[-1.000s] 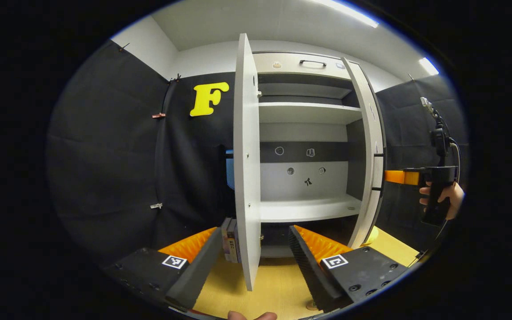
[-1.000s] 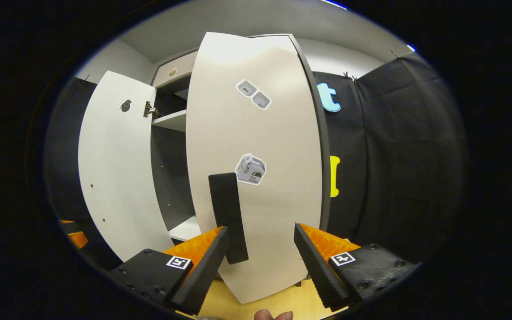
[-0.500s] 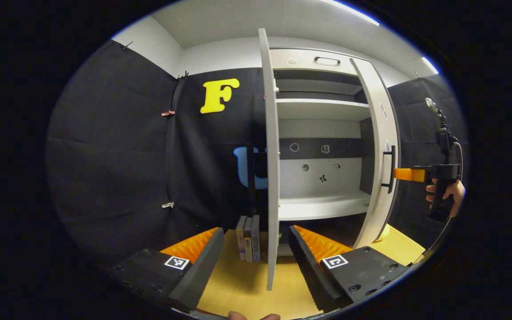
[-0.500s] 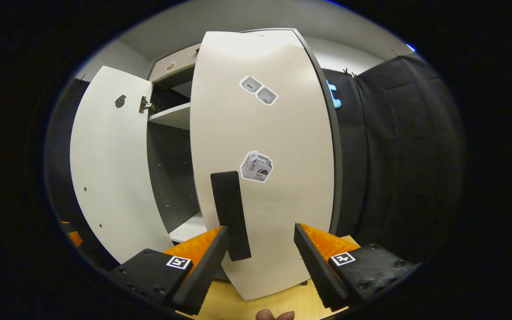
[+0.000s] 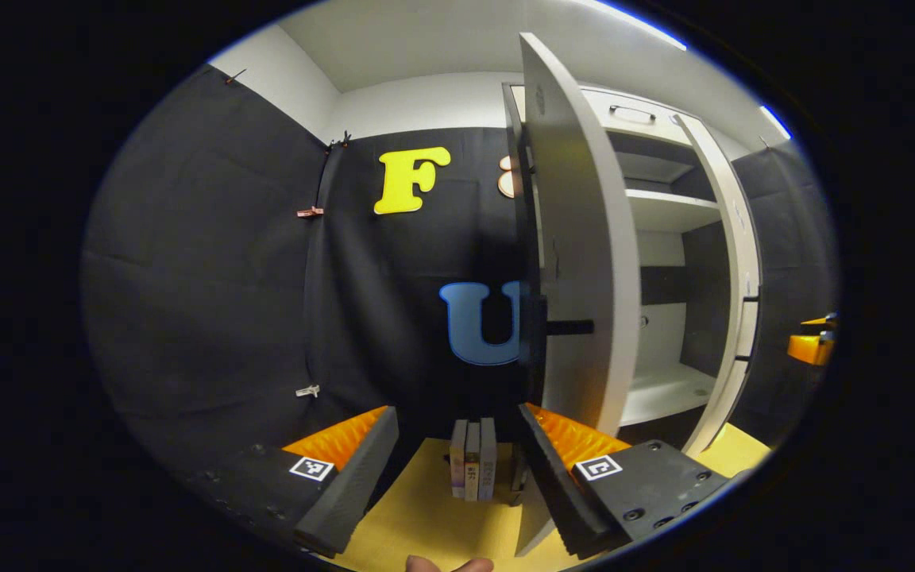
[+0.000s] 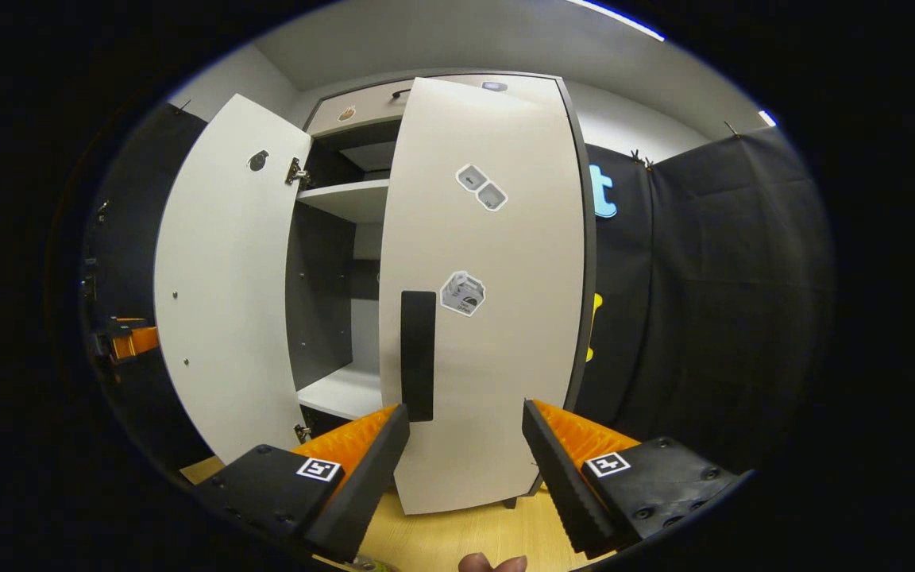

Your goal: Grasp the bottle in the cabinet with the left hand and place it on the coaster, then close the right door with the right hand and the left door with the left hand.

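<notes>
Both claws stand open and hold nothing: the right claw (image 6: 461, 445) faces the front of the right door (image 6: 489, 318), with its dark handle (image 6: 418, 353) just beyond the left finger, and the left claw (image 5: 457, 453) sits beside the outer face of the left door (image 5: 584, 262), whose handle (image 5: 569, 326) juts out edge-on. The bottle and coaster cannot be made out in either view, and the cabinet shelf (image 5: 668, 389) looks bare, so the placing step seems done. Judging by this, step 2 is in hand: the right door is nearly shut but a gap remains, through which the shelves show. It wants a last push flat on the panel. Then the left claw must swing the left door, which stands wide open, round to meet it. 3 books (image 5: 473, 469) stand on the table (image 5: 426, 516) near that door's foot.
</notes>
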`<control>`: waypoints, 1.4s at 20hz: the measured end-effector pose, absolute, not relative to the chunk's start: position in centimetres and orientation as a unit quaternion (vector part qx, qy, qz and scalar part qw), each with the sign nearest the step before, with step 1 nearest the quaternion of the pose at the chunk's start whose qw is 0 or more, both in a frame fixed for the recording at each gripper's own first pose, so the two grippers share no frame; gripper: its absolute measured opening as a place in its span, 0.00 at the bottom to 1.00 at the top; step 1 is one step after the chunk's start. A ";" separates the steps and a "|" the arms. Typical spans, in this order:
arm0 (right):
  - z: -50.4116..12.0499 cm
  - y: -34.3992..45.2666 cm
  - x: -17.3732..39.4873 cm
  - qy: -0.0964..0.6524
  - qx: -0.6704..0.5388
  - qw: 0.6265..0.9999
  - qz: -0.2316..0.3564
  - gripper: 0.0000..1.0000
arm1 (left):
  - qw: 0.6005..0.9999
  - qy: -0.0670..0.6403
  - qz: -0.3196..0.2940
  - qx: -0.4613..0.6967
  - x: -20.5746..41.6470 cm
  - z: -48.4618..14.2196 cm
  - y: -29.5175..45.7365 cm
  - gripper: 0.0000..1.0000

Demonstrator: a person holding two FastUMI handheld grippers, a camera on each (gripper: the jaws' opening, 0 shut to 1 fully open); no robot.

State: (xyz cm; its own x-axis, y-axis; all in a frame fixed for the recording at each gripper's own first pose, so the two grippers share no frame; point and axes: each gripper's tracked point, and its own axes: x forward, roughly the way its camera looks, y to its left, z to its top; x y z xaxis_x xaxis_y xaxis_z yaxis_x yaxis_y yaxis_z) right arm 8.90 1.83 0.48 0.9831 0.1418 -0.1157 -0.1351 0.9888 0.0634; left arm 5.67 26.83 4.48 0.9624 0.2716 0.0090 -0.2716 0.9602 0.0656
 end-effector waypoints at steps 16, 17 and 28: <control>1.2 -1.8 7.2 0.055 0.068 0.995 0.051 0.96 | 0.996 -0.002 0.093 0.017 6.8 4.3 19.7 0.94; 1.2 -2.0 7.1 0.056 0.067 0.995 0.051 0.95 | 0.996 -0.003 0.091 0.016 6.8 4.3 19.3 0.94; 0.9 -4.8 6.2 0.062 0.072 0.995 0.044 0.96 | 0.999 0.003 0.044 0.008 10.0 4.0 11.7 0.95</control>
State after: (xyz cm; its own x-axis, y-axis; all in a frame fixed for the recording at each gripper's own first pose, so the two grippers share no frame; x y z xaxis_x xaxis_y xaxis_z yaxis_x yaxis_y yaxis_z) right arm 6.23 -4.84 0.91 0.9884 0.0972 -0.1169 -0.0795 0.9858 0.1479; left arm 10.03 11.66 4.03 0.9962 0.0871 -0.0053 -0.0870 0.9961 0.0160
